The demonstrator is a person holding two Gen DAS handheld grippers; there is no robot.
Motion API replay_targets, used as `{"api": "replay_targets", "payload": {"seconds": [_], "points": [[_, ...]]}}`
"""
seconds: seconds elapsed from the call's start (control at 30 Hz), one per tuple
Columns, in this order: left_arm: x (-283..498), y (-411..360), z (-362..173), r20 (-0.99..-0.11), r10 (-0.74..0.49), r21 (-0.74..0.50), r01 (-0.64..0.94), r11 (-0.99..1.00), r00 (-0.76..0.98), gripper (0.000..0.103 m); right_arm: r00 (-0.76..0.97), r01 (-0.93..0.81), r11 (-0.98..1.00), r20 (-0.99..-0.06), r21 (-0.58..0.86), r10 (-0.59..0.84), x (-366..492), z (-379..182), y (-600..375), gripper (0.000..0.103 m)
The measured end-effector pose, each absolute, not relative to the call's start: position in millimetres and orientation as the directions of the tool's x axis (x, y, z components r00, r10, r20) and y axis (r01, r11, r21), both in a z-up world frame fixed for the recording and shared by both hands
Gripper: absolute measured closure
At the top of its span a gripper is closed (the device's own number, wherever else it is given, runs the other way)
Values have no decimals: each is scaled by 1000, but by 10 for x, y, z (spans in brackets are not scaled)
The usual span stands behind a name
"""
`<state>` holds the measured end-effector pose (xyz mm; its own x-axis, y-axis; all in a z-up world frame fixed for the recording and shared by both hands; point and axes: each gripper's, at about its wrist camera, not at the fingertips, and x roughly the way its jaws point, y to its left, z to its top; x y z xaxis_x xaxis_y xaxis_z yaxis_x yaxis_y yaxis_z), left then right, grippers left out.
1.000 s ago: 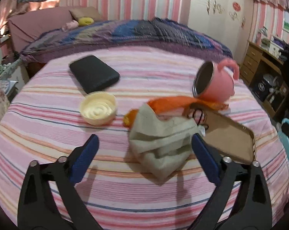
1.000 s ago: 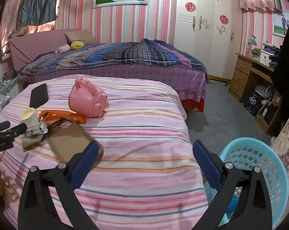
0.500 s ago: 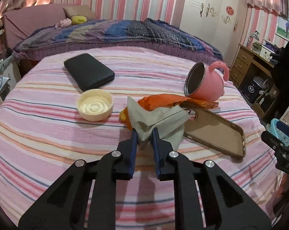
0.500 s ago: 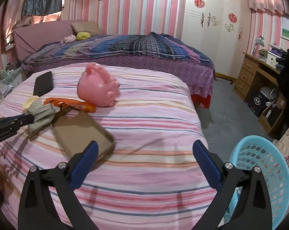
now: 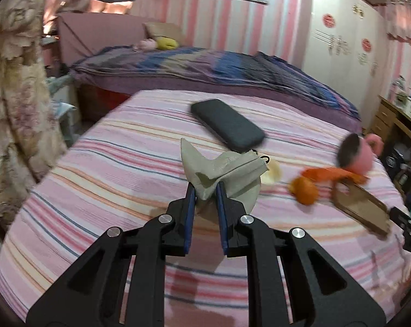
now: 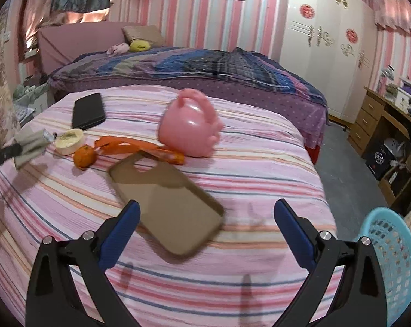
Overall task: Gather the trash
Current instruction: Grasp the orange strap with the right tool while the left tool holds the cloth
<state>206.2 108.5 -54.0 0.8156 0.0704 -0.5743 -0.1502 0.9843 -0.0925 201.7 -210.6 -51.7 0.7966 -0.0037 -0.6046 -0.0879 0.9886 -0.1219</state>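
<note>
Pink-striped bedroom; you're working over a bed in a striped pink sheet (image 6: 260, 163), a second bed with a dark plaid cover behind it, and a blue basket (image 6: 390, 267) on the floor at the lower right of the right wrist view. Your left gripper (image 5: 206, 188) is clamped on a corner of the grey crumpled wrapper (image 5: 227, 169), which hangs lifted clear of the sheet. The bite looks small and near the edge, so a quick swing toward the basket could let the wrapper slide out. Your right gripper (image 6: 206, 212) hangs with jaws wide apart over the brown phone case (image 6: 164, 207), holding nothing; dip it carelessly and you'd snag the case, likely not trash. On the sheet: pink mug (image 6: 190, 128) on its side, black phone (image 6: 88, 110), orange peel strip (image 6: 140, 147), small orange fruit (image 6: 84, 156), cream lid (image 6: 69, 137). The peel touches the mug and case, so tugging it may roll the mug.
</note>
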Motion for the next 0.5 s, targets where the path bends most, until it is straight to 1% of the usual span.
{"api": "replay_targets", "payload": {"seconds": [0.13,0.17,0.2,0.37,0.47,0.5], "points": [[2133,1151,-621,-595,76,-102,-169,980,800,88,794,-114,985,-607,-130,12,2152,-530,-1953,9],[2131,1144,-614,-590,75,-106,-169,980,804,88,793,-120,984,-609,-130,16,2177,-530,-1935,11],[2128,1147,-615,-585,74,-107,-168,980,808,88,789,-129,983,-614,-129,23,2226,-532,-1906,15],[2081,1096,-604,-571,72,-84,-145,986,818,89,786,-164,975,-617,-149,38,2409,-549,-1747,19],[2105,1104,-624,-581,65,-89,-143,986,812,88,777,-191,967,-628,-170,44,2521,-560,-1641,28],[2119,1116,-630,-586,64,-92,-145,985,808,88,771,-205,963,-635,-175,49,2577,-567,-1602,32]]}}
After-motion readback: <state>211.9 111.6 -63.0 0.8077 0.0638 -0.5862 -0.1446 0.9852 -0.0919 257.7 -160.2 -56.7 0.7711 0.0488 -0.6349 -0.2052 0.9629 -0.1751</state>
